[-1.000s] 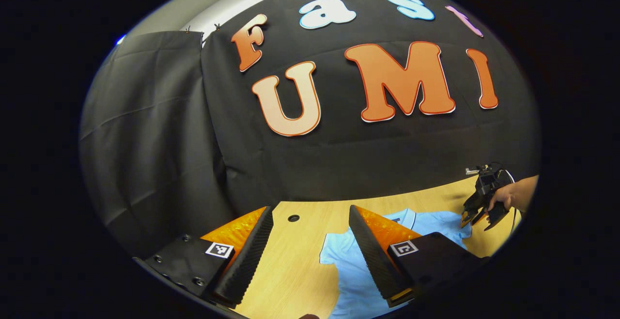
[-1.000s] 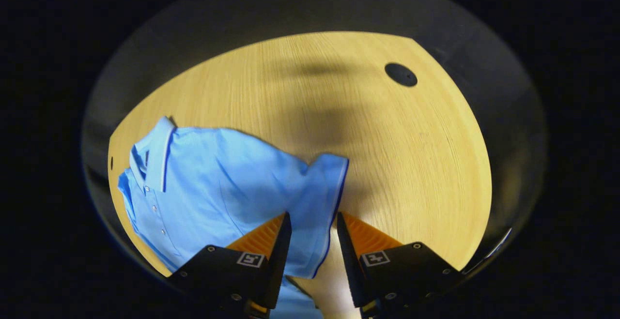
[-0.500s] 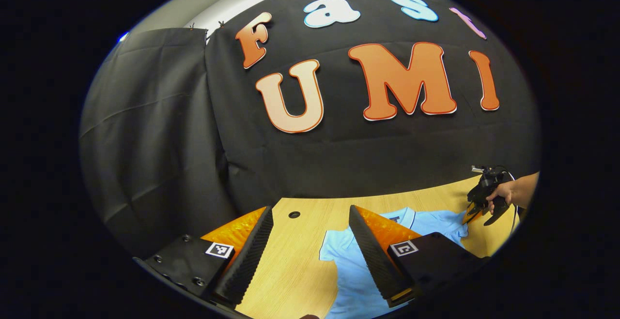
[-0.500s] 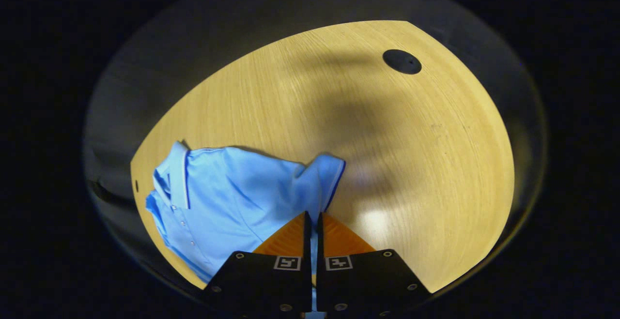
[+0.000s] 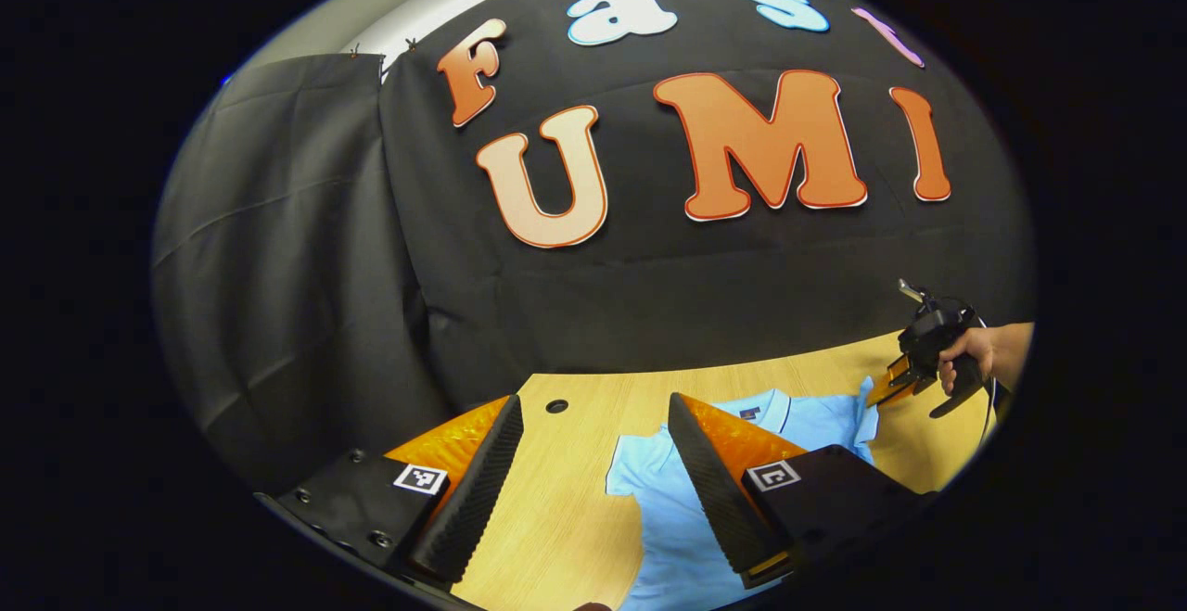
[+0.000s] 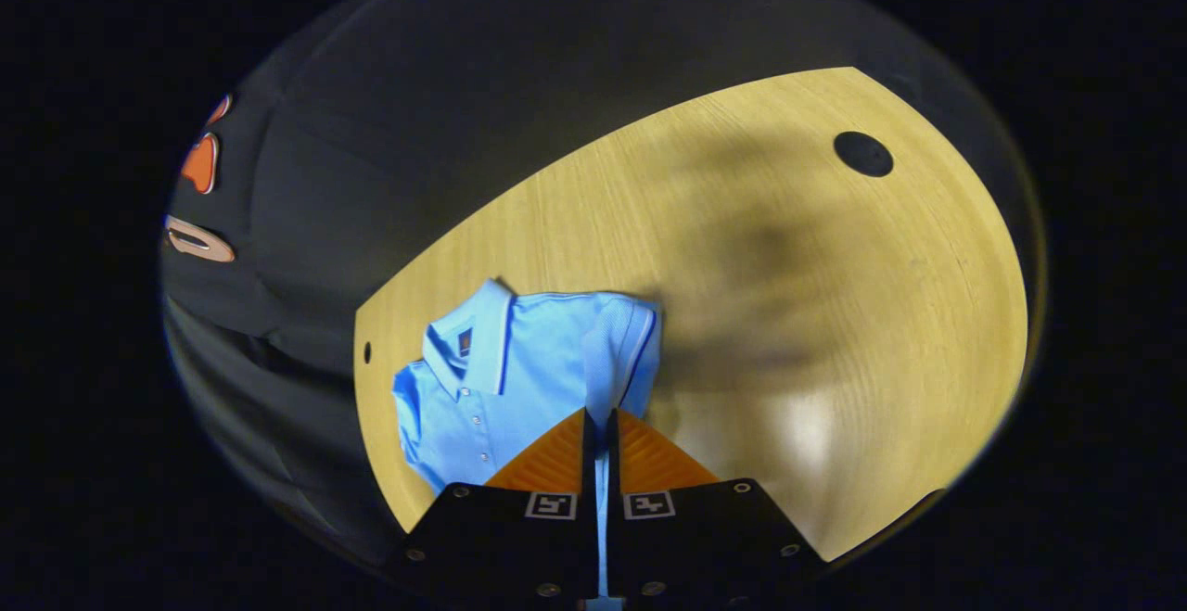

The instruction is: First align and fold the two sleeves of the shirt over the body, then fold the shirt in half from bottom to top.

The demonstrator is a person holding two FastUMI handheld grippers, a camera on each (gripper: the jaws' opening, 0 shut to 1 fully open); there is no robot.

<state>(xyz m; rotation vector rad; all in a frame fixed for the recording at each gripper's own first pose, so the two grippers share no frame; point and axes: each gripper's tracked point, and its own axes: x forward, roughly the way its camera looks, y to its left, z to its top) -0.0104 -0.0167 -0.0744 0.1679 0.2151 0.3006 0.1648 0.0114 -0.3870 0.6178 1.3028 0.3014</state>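
A light blue polo shirt (image 5: pixel 668 518) (image 6: pixel 519 379) lies on the wooden table, collar toward the back wall. My right gripper (image 6: pixel 599 426) is shut on the shirt's sleeve (image 6: pixel 623 351), whose cloth runs up between the two fingers and lifts off the table. In the left gripper view that same gripper (image 5: pixel 895 381), held by a hand (image 5: pixel 969 356), raises the sleeve edge at the far right. My left gripper (image 5: pixel 593 444) hangs open above the table, left of the shirt's other sleeve (image 5: pixel 626 477), with nothing between its fingers.
The wooden table (image 6: pixel 788 314) has a round dark cable hole (image 6: pixel 862 154) at its far right and another hole (image 5: pixel 556 405) near the back wall. The black cloth wall (image 5: pixel 649 277) stands close behind the table.
My right gripper went from open around the sleeve to shut on it, then rose and drew the sleeve up and inward over the shirt. The left gripper barely moved.
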